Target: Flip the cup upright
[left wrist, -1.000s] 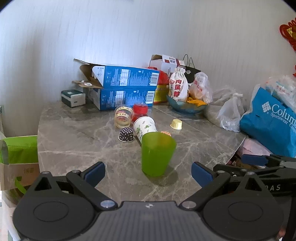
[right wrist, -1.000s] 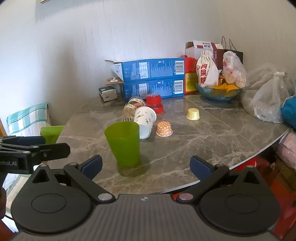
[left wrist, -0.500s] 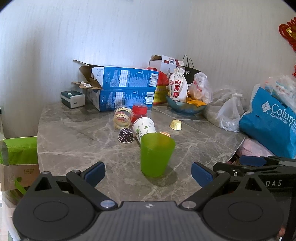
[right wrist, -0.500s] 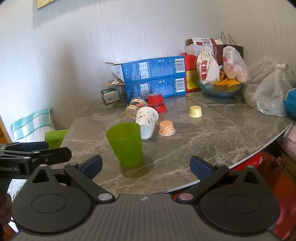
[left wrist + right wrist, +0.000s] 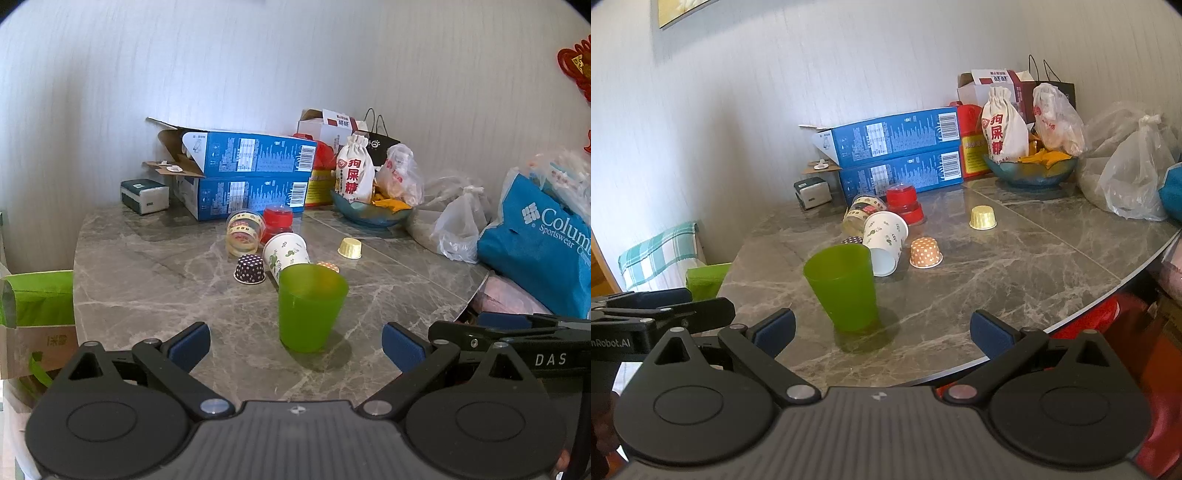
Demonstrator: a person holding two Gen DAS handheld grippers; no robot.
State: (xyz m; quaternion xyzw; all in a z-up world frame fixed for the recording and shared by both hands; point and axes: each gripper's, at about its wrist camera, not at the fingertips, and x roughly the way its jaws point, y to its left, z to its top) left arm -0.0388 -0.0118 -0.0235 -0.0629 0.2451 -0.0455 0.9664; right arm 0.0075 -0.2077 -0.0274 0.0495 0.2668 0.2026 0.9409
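Observation:
A green plastic cup (image 5: 310, 306) stands upright on the grey marble table (image 5: 155, 280), mouth up; it also shows in the right wrist view (image 5: 846, 291). My left gripper (image 5: 295, 345) is open and empty, just short of the cup. My right gripper (image 5: 882, 326) is open and empty, with the cup ahead and to its left. A white paper cup with green print (image 5: 286, 254) lies on its side behind the green cup, and shows in the right wrist view (image 5: 884, 240) too.
Small cupcake liners (image 5: 250, 268) (image 5: 925, 252) (image 5: 983, 218), a clear cup on its side (image 5: 243, 232) and a red lidded jar (image 5: 277, 221) sit mid-table. Blue boxes (image 5: 243, 177), a bowl of snacks (image 5: 369, 212) and bags (image 5: 535, 240) line the back and right. The table edge (image 5: 1071, 321) curves at right.
Both grippers have drawn back a little from the green cup and stay open. The cup has not moved.

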